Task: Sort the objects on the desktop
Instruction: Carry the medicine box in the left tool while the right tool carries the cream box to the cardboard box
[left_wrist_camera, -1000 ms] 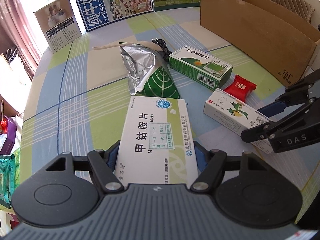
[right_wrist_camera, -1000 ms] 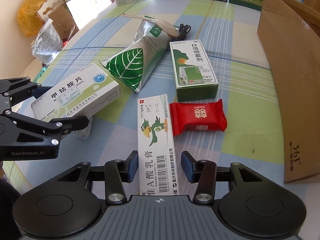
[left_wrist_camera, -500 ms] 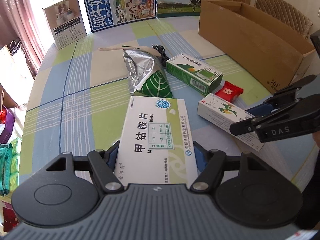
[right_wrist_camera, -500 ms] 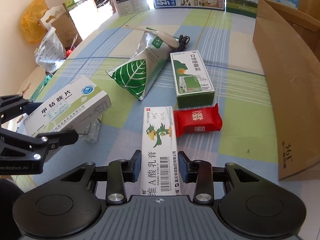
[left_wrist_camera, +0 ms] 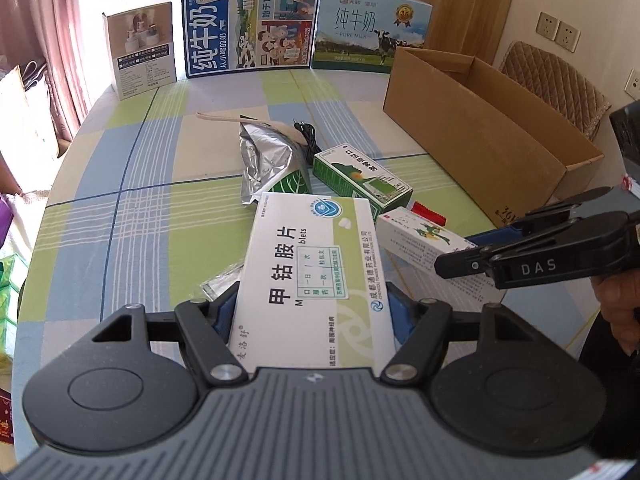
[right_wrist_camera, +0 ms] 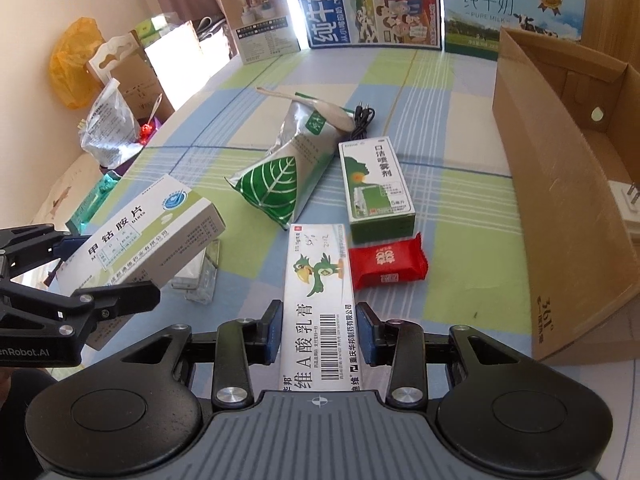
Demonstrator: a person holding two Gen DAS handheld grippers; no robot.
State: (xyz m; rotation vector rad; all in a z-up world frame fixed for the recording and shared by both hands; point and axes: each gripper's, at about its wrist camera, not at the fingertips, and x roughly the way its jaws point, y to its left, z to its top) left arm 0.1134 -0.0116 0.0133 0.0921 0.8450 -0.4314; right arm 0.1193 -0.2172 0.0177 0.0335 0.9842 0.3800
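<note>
My left gripper (left_wrist_camera: 312, 312) is shut on a white-and-green medicine box (left_wrist_camera: 316, 276) and holds it above the table; the box also shows in the right wrist view (right_wrist_camera: 148, 236). My right gripper (right_wrist_camera: 318, 330) is shut on a long white ointment box with a green bird (right_wrist_camera: 318, 292), lifted off the table; it also shows in the left wrist view (left_wrist_camera: 424, 236). A green spray box (right_wrist_camera: 376, 188), a red candy packet (right_wrist_camera: 386, 262) and a silver leaf-print pouch (right_wrist_camera: 288, 168) lie on the checked tablecloth.
An open cardboard box (right_wrist_camera: 560, 184) stands at the right, with a white plug adapter (right_wrist_camera: 628, 208) inside. A wooden spoon (right_wrist_camera: 312, 104) and black cable (right_wrist_camera: 362, 120) lie behind the pouch. A clear blister pack (right_wrist_camera: 200, 276) lies under the left box. Milk cartons (left_wrist_camera: 252, 24) stand at the back.
Both grippers have lifted with their boxes, so the table looks farther away. The right gripper has closed onto the ointment box and raised it.
</note>
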